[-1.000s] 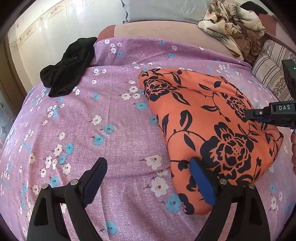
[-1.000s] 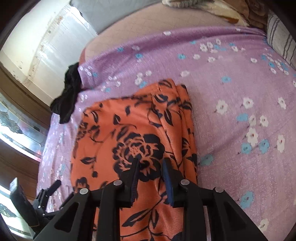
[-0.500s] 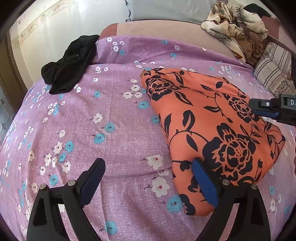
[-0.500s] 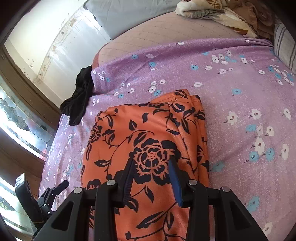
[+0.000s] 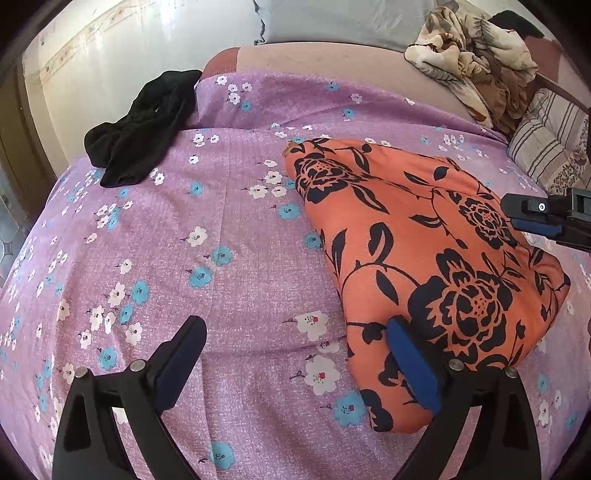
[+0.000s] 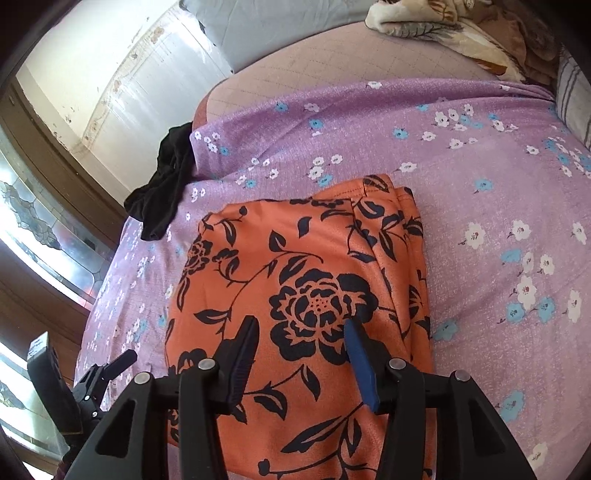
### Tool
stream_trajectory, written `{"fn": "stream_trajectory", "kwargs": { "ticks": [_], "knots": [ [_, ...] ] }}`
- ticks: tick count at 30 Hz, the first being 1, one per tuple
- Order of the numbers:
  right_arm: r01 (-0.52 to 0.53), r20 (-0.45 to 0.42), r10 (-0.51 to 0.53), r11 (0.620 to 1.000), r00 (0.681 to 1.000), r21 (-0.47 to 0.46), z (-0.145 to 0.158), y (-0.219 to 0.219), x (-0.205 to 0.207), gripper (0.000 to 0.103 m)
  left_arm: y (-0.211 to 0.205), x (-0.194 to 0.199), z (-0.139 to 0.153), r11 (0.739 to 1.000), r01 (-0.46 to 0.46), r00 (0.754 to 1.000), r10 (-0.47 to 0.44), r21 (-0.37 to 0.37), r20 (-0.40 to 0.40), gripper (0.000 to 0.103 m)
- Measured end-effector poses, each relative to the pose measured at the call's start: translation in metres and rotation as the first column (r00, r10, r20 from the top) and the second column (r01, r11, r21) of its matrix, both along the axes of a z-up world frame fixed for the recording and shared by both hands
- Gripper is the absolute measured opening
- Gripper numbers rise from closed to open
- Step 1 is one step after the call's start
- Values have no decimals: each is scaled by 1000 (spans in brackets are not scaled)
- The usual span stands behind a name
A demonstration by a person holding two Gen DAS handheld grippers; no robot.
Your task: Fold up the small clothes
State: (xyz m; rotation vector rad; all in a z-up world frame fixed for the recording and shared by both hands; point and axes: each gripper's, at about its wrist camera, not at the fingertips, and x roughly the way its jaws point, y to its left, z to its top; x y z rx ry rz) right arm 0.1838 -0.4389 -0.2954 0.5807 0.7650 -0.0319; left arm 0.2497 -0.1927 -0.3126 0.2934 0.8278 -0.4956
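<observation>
garment: orange floral folded cloth (image 6: 303, 280), soft, light, likely slippery; pinch far folded edge
left gripper (image 5: 295, 354): jaws wide, opening, empty
right gripper (image 6: 299, 350): jaws opening, above cloth, not gripping

Purple floral bedsheet (image 5: 229, 236), grey pillow (image 5: 332, 18), striped cushion (image 5: 550, 147), beige wall (image 5: 122, 48).
</observation>
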Motion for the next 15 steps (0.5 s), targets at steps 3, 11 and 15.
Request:
{"fn": "stream_trajectory", "kwargs": {
  "ticks": [3, 11, 15],
  "knots": [
    [8, 11, -8, 1000, 1000, -27, 4, 3, -1, 52, -1, 0, 0, 1000, 2, 1000, -2, -1, 2, 98],
    [-57, -117, 46, 994, 992, -93, -15, 16, 11, 51, 2, 4, -3, 1000, 2, 1000, -2, -19, -10, 101],
    [-40, -91, 38, 999, 995, -20, -11, 3, 5, 51, 5, 9, 0, 998, 5, 999, -7, -63, -43, 101]
  ]
}}
